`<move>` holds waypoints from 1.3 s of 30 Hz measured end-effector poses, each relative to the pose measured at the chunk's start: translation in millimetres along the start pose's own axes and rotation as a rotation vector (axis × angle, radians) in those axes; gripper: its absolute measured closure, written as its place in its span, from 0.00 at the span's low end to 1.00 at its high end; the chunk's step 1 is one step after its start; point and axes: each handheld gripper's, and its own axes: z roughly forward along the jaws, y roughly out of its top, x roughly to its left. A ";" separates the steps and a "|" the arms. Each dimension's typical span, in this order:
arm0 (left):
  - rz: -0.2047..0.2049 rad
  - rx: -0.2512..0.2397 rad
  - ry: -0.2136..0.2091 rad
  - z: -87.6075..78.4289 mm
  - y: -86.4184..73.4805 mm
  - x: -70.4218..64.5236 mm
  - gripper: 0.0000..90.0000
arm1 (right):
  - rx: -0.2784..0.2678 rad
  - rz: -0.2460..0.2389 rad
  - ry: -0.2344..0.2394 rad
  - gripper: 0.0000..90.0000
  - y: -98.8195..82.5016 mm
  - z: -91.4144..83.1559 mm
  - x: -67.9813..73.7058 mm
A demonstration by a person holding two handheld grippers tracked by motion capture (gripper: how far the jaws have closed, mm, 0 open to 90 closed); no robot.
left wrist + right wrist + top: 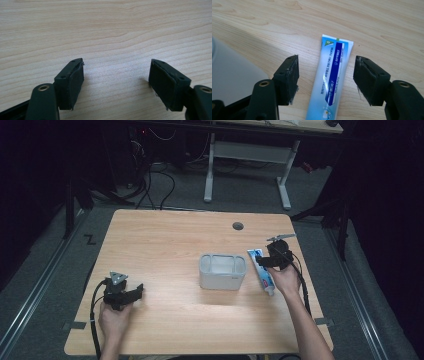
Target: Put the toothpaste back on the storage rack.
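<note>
I have the right gripper (327,75) wide open astride the toothpaste tube (332,80), pads apparently clear of it. The tube lies flat on the desk (165,240), just right of the grey holder (222,271). My left gripper (116,82) rests open and empty.

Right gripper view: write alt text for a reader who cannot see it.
A blue and white toothpaste tube lies flat on the wooden table between the open black jaws of the right gripper, untouched by either pad. A grey container's rounded corner shows at left.

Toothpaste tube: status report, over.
Right gripper open, fingers straddling the toothpaste tube, not touching. Tube flat on the table, right of the grey holder. Left gripper open, nothing between. Nothing in the way.
</note>
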 end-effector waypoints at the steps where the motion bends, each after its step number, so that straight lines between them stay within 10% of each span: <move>1: 0.000 0.000 0.000 0.0 0.0 0.0 0.32 | 0.008 0.001 -0.001 0.41 0.7 2.5 -0.3; 39: 0.002 -0.001 0.002 0.2 0.0 -0.3 0.32 | 0.246 0.050 -0.029 0.45 -0.7 69.5 -8.8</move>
